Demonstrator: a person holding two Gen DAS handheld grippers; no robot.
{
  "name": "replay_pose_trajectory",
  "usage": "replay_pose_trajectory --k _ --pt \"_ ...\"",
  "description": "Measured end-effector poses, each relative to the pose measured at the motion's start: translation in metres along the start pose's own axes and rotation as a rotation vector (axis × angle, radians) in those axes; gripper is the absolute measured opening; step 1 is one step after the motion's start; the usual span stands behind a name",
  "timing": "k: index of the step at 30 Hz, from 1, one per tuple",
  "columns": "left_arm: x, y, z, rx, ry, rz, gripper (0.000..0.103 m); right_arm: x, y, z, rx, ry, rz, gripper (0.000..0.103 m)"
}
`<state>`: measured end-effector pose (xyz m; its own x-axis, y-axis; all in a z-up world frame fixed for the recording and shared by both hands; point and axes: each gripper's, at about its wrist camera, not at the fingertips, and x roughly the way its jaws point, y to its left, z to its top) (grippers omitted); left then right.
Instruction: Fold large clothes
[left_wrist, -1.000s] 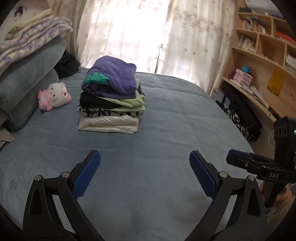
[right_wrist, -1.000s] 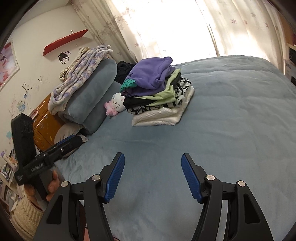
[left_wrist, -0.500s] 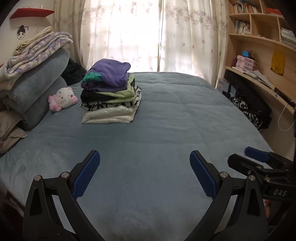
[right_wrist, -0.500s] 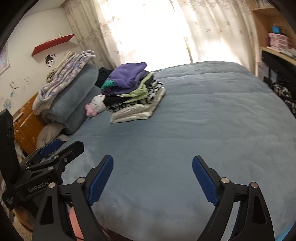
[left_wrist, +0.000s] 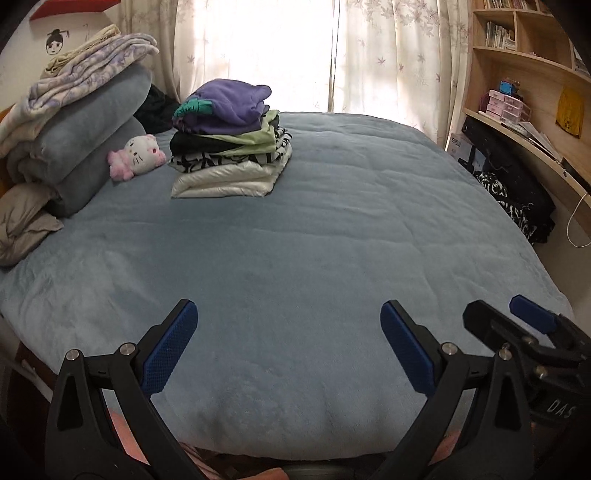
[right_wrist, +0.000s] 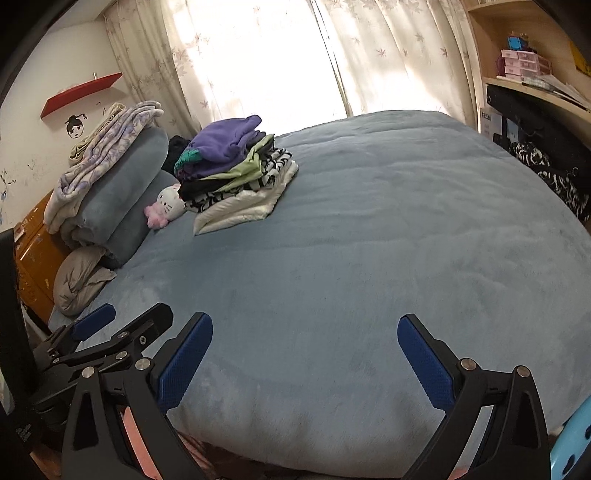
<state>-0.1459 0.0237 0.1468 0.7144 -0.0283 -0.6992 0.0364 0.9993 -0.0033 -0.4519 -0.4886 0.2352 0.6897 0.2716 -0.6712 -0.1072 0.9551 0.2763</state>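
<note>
A stack of folded clothes (left_wrist: 229, 147) with a purple top on it sits on the far left of the blue bed (left_wrist: 314, 240); it also shows in the right wrist view (right_wrist: 236, 173). My left gripper (left_wrist: 288, 350) is open and empty, held over the bed's near edge. My right gripper (right_wrist: 304, 362) is open and empty, also at the near edge. Each gripper shows in the other's view: the right one at the lower right (left_wrist: 517, 332), the left one at the lower left (right_wrist: 110, 332). No unfolded garment lies on the bed.
A Hello Kitty plush (left_wrist: 136, 157) lies left of the stack. Rolled blue blankets and a purple-patterned quilt (left_wrist: 77, 122) pile up at the left. Wooden shelves (left_wrist: 528, 122) line the right wall, with dark clothes (left_wrist: 517, 199) below. Curtains (left_wrist: 295, 55) hang behind the bed.
Both grippers have pulled back from the bed toward its near edge and stayed open. The folded stack now looks farther away.
</note>
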Motion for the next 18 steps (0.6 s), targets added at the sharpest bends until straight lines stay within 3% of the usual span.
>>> replay_pose_trajectory --k 6,18 --pt "0.011 0.009 -0.006 -0.017 0.033 -0.023 0.099 -0.007 -0.002 -0.018 0.003 0.004 -0.009 0.102" --pt "0.019 0.017 -0.006 -0.023 0.045 -0.021 0.099 0.018 0.004 0.007 0.007 0.027 -0.011 0.102"
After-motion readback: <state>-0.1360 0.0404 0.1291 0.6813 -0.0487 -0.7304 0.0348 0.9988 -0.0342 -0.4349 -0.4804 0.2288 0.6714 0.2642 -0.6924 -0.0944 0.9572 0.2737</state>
